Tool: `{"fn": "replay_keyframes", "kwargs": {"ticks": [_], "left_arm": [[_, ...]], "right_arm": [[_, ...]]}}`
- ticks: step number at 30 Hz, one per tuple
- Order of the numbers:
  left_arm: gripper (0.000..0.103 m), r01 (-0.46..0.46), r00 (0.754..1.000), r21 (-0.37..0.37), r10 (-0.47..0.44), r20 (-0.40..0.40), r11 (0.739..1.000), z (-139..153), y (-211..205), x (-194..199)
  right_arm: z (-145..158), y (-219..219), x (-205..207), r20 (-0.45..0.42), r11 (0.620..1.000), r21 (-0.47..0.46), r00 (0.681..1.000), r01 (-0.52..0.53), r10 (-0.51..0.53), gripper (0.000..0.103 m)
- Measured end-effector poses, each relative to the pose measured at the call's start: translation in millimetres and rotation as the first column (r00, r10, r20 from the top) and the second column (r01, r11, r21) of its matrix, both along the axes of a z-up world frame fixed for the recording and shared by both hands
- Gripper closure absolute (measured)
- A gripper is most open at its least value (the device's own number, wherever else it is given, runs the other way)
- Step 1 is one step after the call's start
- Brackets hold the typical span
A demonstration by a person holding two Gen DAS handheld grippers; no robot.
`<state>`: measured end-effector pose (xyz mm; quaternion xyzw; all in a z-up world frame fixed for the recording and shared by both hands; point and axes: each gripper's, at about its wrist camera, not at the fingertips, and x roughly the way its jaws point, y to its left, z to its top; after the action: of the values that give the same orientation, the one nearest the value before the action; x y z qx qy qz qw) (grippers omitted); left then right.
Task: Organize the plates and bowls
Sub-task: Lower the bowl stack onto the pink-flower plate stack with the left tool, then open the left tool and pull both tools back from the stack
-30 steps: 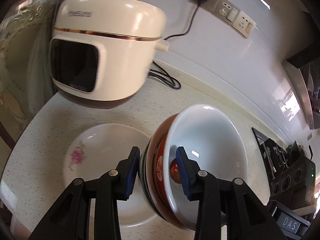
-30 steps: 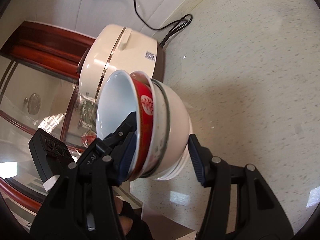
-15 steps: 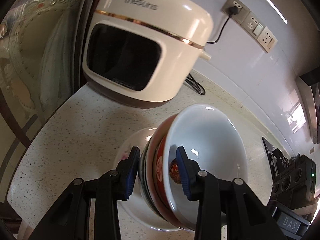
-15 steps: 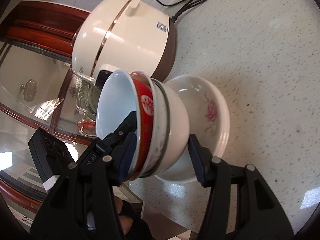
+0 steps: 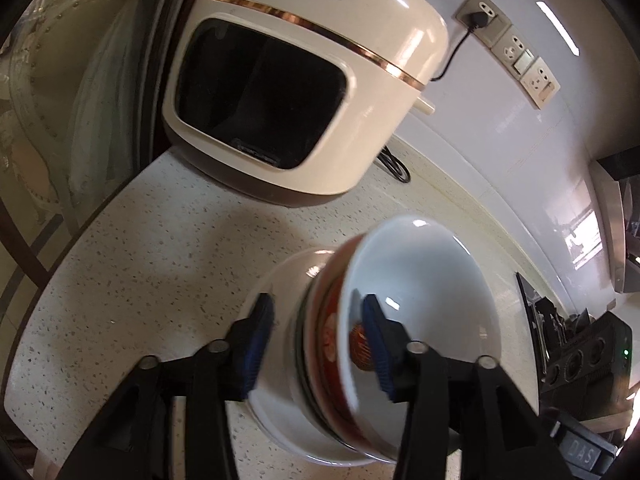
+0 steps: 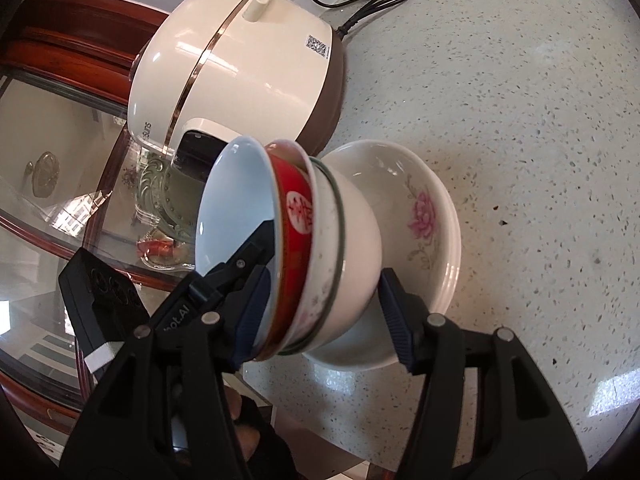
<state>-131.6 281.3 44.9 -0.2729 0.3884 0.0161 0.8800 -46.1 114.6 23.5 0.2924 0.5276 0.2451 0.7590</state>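
A nested stack of bowls (image 6: 304, 248) (white inner bowl, red bowl, green-rimmed white bowl) is held tilted just above the white plates with a pink flower (image 6: 424, 216) on the counter. In the left wrist view the stack (image 5: 400, 320) has my left gripper (image 5: 316, 344) around its rim, but its left pad stands apart from the bowls. My right gripper (image 6: 324, 312) spans the stack, left finger inside the inner bowl, right pad (image 6: 394, 316) at the outer bowl's base. Whether either grip is firm is unclear.
A cream rice cooker (image 5: 304, 92) stands at the back left of the speckled counter (image 6: 520, 120), its cord (image 6: 360, 4) running to wall sockets (image 5: 516, 56). A glass-door cabinet (image 6: 60, 184) lies past the counter's rounded left edge. A dark appliance (image 5: 580, 352) is at right.
Both grippers carried the bowl stack toward the rice cooker and lowered it over the flowered plates. The left gripper's left pad now stands farther from the stack.
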Motion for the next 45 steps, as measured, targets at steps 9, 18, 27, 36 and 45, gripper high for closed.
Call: {"fn": "replay_keyframes", "kwargs": {"ticks": [9, 18, 27, 36, 45], "left_arm": [[0.021, -0.064, 0.996, -0.001, 0.064, 0.065, 0.998, 4, 11, -7], [0.018, -0.124, 0.983, 0.033, 0.118, 0.143, 0.992, 17, 15, -28], [0.005, -0.131, 0.972, 0.164, 0.094, 0.216, 0.978, 32, -6, -56], [0.0, -0.118, 0.958, 0.245, 0.045, 0.285, 0.962, 24, -29, -96], [0.0, -0.182, 0.936, 0.323, 0.062, 0.347, 0.929, 5, -50, -139]], "right_arm": [[16, -2, -4, 0.051, 0.996, -0.094, 0.999, 0.0, 0.005, 0.02], [58, -25, -23, 0.279, 0.975, -0.196, 0.959, 0.101, -0.044, 0.017], [50, -55, -46, 0.338, 0.965, -0.204, 0.937, 0.168, -0.091, 0.013], [37, -64, -94, 0.522, 0.92, -0.33, 0.853, 0.21, -0.007, 0.009], [19, -74, -141, 0.671, 0.855, -0.419, 0.739, 0.305, 0.065, 0.009]]}}
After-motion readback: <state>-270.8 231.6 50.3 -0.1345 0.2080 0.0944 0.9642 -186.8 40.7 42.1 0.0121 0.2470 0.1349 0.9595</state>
